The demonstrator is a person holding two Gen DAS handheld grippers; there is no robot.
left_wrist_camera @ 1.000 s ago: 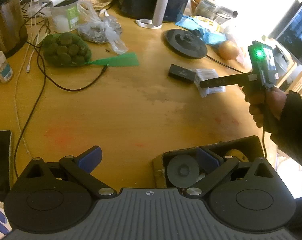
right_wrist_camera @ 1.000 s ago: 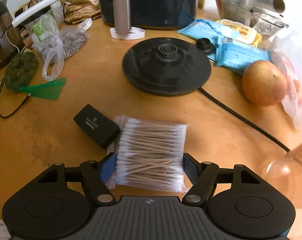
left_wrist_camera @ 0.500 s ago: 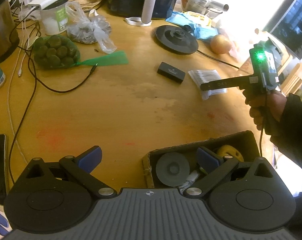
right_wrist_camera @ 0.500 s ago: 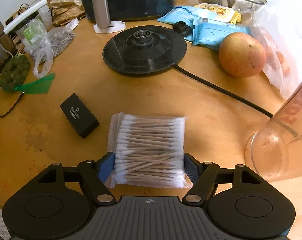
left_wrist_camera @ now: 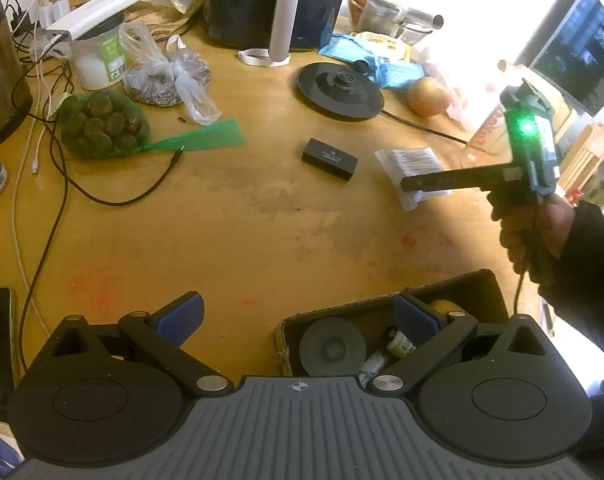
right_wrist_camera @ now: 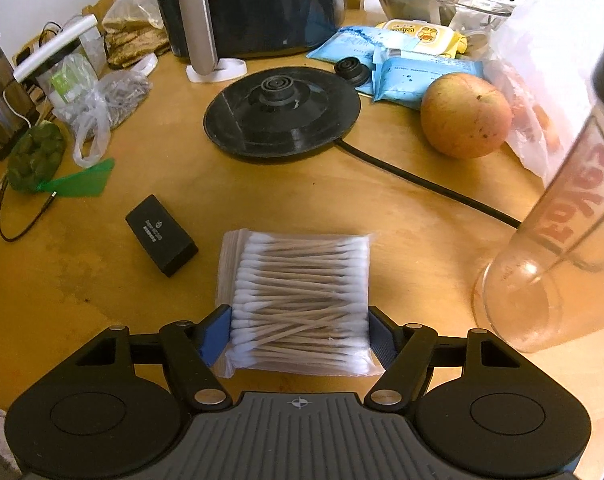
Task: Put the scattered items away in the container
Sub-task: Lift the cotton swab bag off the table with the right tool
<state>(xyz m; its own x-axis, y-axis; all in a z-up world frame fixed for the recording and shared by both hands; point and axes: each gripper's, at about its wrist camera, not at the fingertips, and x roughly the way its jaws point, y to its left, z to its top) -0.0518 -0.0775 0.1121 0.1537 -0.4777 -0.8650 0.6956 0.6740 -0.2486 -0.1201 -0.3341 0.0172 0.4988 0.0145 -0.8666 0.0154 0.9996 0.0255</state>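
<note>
Right gripper (right_wrist_camera: pixel 299 336) holds the pack of cotton swabs (right_wrist_camera: pixel 302 300), blue pads pressed on its two short ends where the tips bunch. Pack looks light, soft and slippery in its clear sleeve; likely sags, so end grip suits. Black case (right_wrist_camera: pixel 159 236) at ten o'clock. Left gripper (left_wrist_camera: pixel 297 316) wide, empty; cardboard box (left_wrist_camera: pixel 382 312) under its right finger.

Black gripper (right_wrist_camera: pixel 299 334) (blue pads), dark sleeve (left_wrist_camera: pixel 594 264).
</note>
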